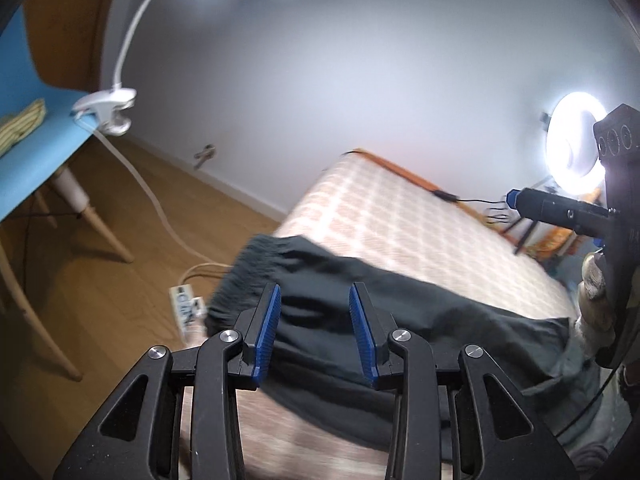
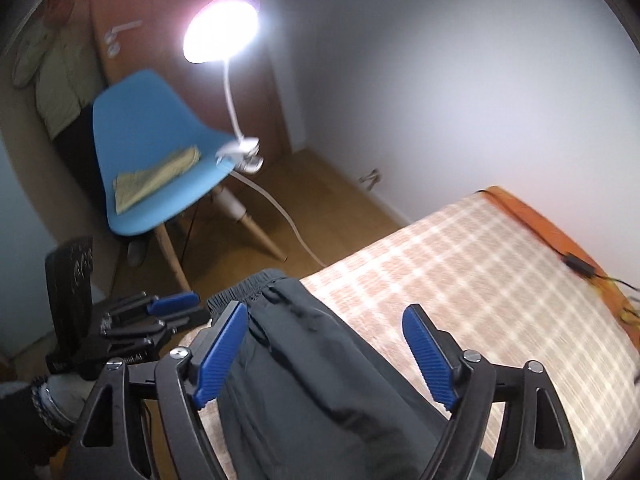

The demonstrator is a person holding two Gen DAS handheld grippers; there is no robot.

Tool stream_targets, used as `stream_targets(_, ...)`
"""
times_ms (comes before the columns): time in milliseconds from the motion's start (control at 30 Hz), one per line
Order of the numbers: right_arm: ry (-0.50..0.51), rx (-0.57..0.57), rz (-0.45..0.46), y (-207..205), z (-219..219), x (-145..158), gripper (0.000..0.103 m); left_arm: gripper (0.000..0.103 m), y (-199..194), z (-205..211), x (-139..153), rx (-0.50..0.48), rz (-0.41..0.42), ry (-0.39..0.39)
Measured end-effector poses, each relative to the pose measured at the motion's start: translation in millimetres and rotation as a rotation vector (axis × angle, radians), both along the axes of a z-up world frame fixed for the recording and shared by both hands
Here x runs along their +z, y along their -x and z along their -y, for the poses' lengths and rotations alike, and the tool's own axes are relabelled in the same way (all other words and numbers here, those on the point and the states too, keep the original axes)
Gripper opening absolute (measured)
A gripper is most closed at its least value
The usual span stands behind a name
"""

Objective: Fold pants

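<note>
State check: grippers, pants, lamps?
left gripper: open, over the pants
right gripper: open, over the pants
pants: lying on the bed, waistband at its edge
clip lamp: on, clamped to the blue chair
ring light: on

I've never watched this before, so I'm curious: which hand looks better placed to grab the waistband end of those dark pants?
Probably the left gripper: in the right wrist view it sits open beside the waistband of the pants. The right gripper hangs open farther down the leg.
</note>
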State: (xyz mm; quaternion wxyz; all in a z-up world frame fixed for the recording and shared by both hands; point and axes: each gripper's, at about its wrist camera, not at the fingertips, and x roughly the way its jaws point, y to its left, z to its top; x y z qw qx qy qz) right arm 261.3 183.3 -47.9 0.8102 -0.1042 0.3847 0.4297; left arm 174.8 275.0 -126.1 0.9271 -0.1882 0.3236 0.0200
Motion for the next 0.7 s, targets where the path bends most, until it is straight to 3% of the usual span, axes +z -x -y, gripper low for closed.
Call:
stream_targets(200, -0.028, -0.081, 0.022, 17, 59, 25, 0.083, 0.034, 0, 38, 16, -0.098, 0.043, 0.062)
stream_targets(700, -0.07, -0.359, 0.024, 48, 230, 63, 0.083, 0.034, -10, 150, 37, -0.373, 0.057, 0.089)
